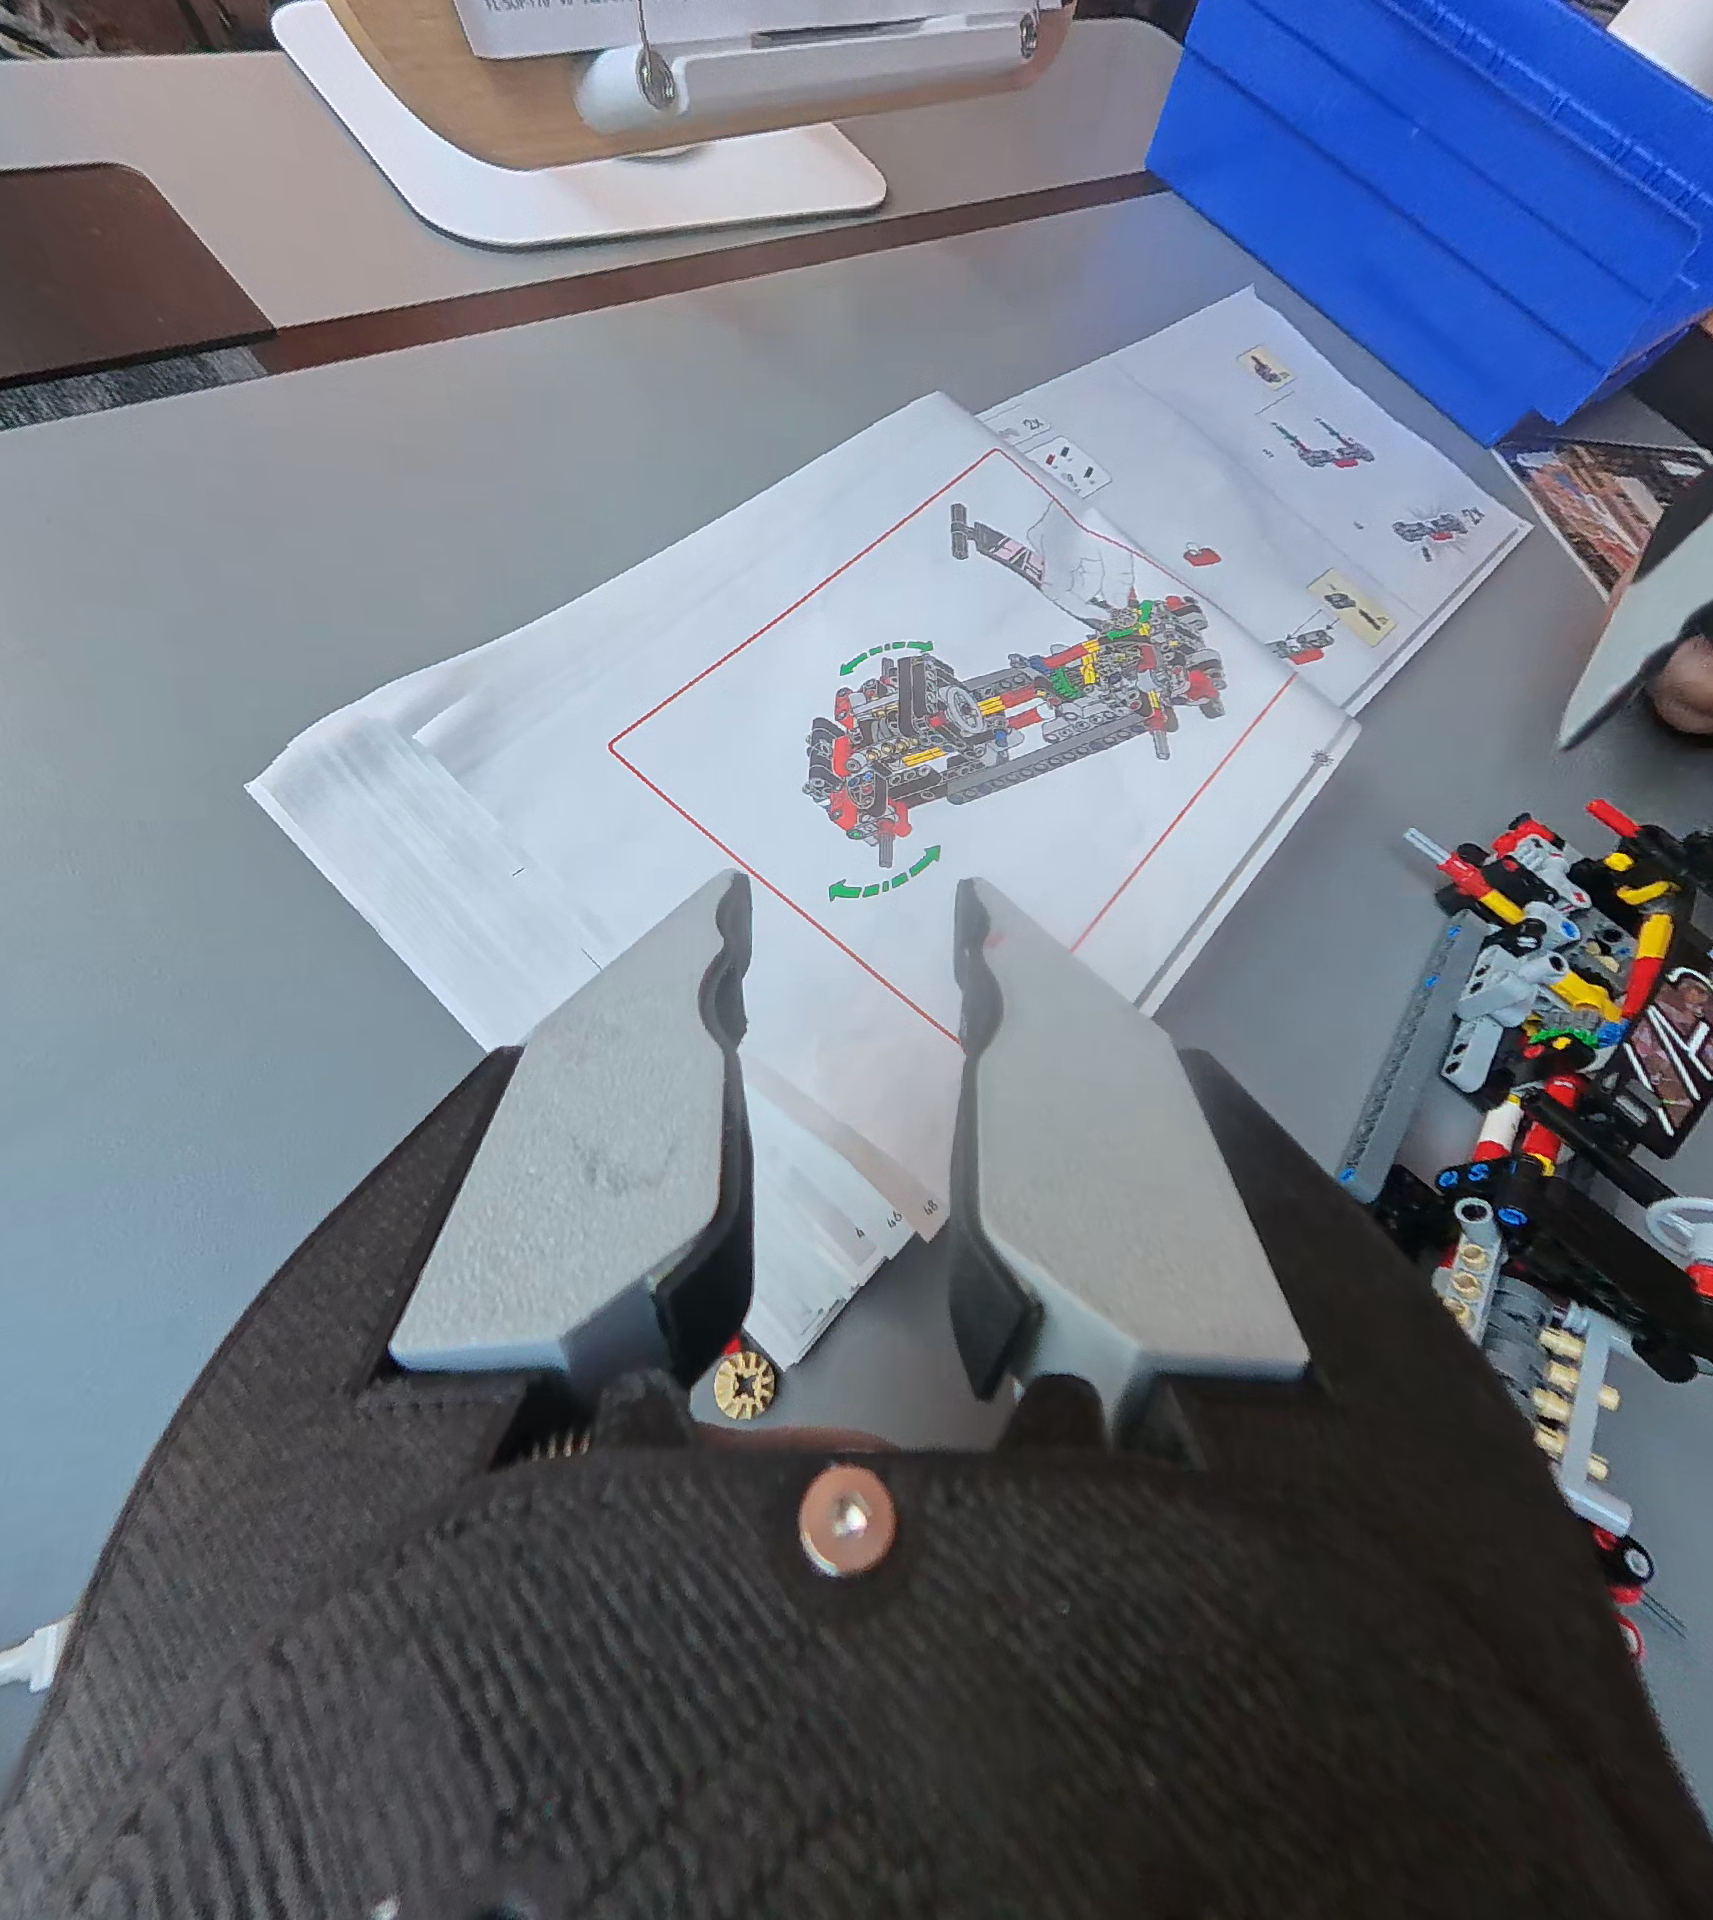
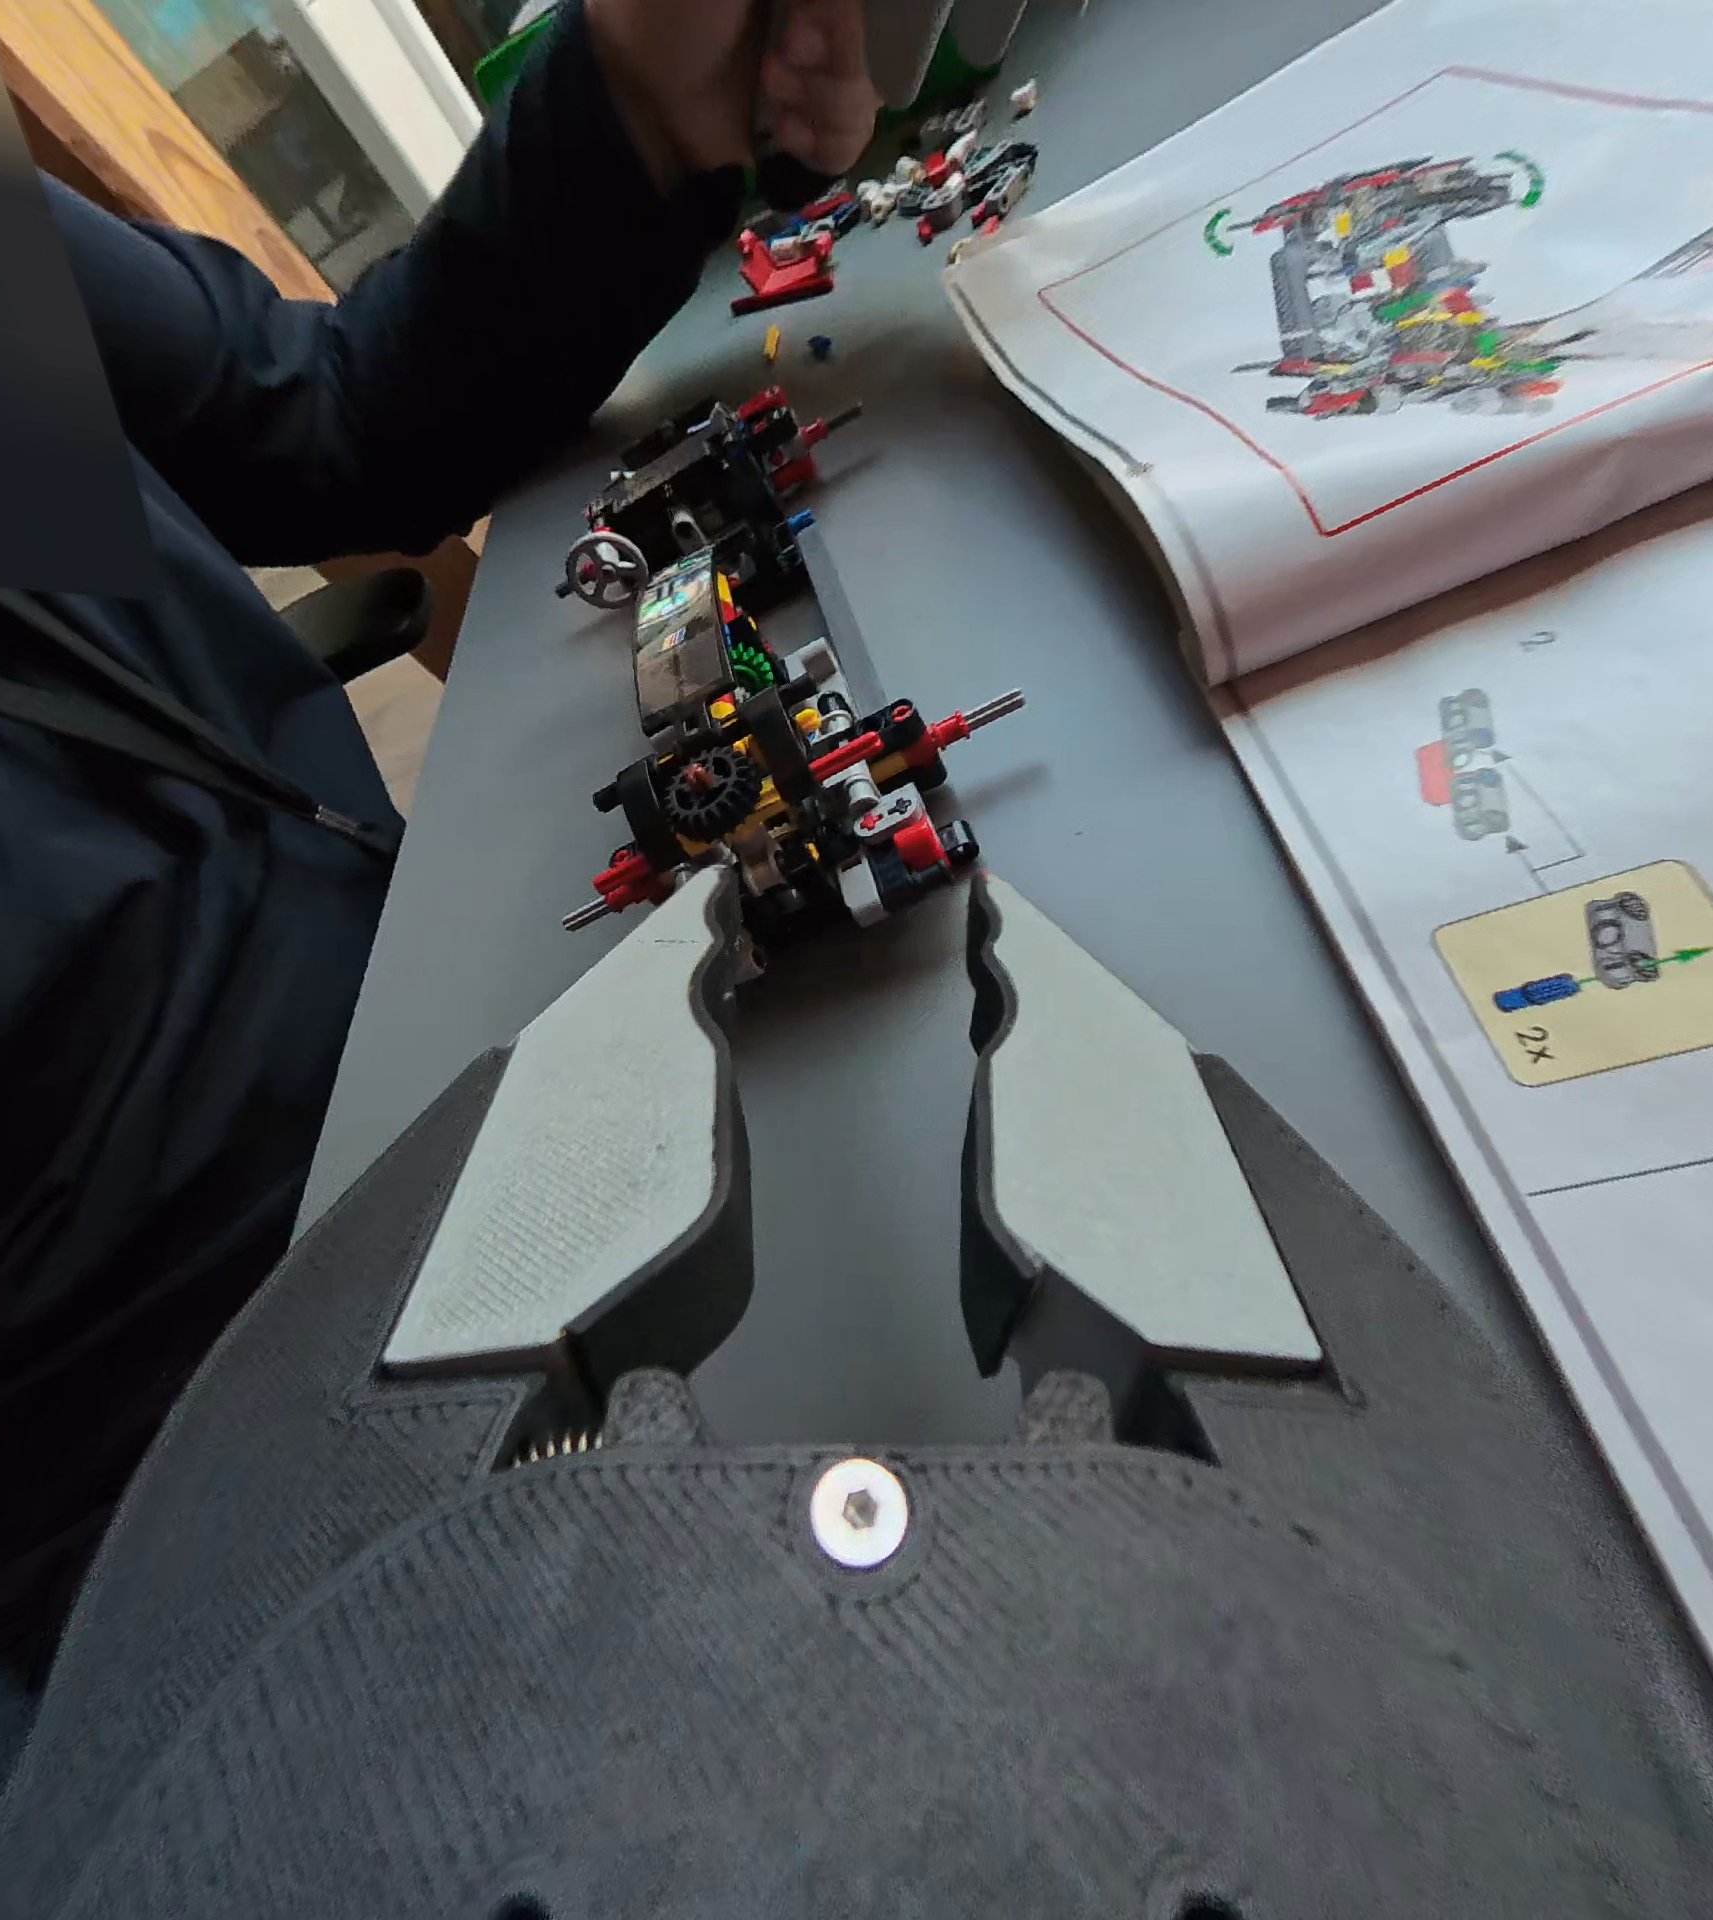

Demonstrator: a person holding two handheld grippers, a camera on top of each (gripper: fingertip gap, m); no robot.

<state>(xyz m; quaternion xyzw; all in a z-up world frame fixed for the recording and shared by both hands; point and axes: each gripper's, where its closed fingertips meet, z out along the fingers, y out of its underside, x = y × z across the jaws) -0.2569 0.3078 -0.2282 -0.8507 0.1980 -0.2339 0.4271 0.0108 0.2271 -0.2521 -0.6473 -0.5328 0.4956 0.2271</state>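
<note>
- Caught the left gripper [image 1: 852, 894] hanging right over the open instruction booklet [image 1: 831, 644], fingers [image 1: 623, 1039] apart, nothing but printed page between them.
- Spotted a little tan gear [image 1: 745, 1385] on the worktop [image 1: 156, 831] just off the booklet's near edge, tucked by the base of those fingers, not gripped.
- Found the half-built brick car chassis [image 2: 727, 748] lying lengthwise just beside the booklet, flat on the worktop.
- Saw the right gripper [image 2: 852, 894] lined up beside the booklet at the chassis's near end, fingers spread and not clamped on anything. One tip looked right up against the bricks, but couldn't tell about actual contact.
- Noticed loose bricks [image 2: 893, 187] scattered near the booklet's corner and a blue bin [image 1: 1454, 187] behind the booklet.
</note>
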